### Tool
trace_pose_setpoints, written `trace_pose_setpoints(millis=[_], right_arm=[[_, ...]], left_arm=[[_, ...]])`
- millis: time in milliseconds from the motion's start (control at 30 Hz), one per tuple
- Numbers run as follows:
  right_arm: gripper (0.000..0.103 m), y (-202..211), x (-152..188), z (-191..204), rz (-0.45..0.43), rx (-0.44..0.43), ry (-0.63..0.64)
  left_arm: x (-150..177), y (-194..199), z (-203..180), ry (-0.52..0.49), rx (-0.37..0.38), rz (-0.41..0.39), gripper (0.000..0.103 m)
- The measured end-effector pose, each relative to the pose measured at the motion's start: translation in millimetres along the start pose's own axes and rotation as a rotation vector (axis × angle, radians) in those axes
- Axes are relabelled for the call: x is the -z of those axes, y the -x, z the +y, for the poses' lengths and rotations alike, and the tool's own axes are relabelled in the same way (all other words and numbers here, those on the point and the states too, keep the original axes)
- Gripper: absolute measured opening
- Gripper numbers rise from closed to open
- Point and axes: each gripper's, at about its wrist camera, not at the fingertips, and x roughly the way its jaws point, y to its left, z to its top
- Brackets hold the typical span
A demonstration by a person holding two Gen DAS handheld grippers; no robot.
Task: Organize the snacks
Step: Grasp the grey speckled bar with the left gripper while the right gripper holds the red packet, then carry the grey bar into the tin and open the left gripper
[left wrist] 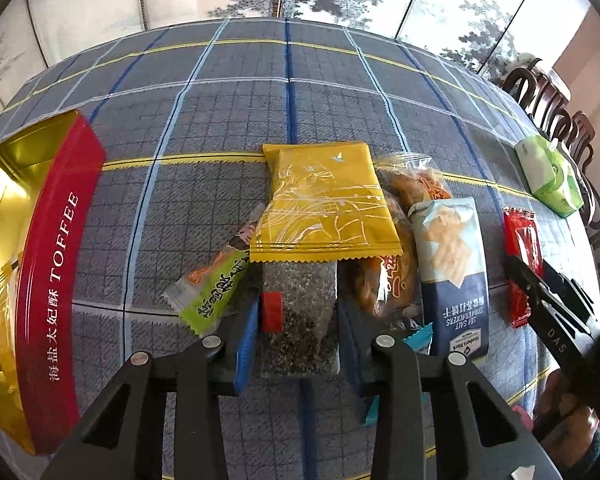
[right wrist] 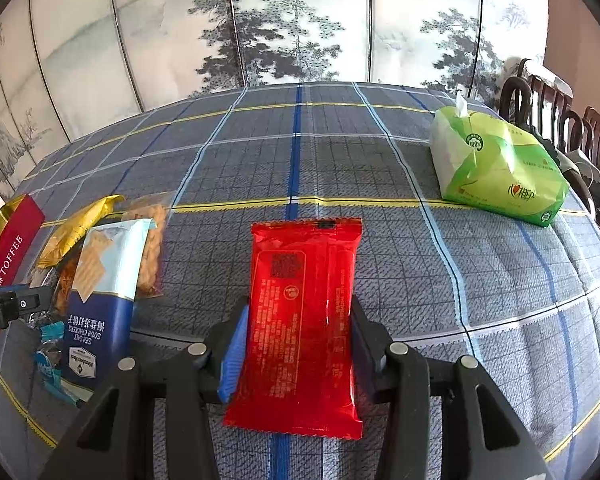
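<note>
While the red TOFFEE tin (left wrist: 56,280) sits open at the far left edge w/ little spare room beside the pile, the biggest risk is the left gripper (left wrist: 298,312), clamped on the dark speckled bar (left wrist: 300,320), dragging the yellow packet (left wrist: 324,204) that overlaps the bar's far end, and maybe the green candy (left wrist: 212,292) touching it, off the plaid cloth (left wrist: 220,120). Smaller worry: the right gripper (right wrist: 300,320) is pinched on the slick red packet (right wrist: 304,320) by its sides only, so the foil could buckle & slip out, esp. if both hands head for the tin at once.
</note>
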Motion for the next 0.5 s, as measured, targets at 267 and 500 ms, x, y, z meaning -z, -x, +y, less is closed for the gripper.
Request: trace_pose_setpoints(millis=[267,500], right_arm=[[0.048,0.3,-1.0,1.0,0.002,0.007,0.003],[0.048,-0.5,-2.0,5.5,0.006,0.03,0.016]], left_arm=[[16.6,8.6,3.5,-0.026,-0.002,0.003,0.031],[35.1,18.4,6.3,-0.036,0.01,0.021,0.031]])
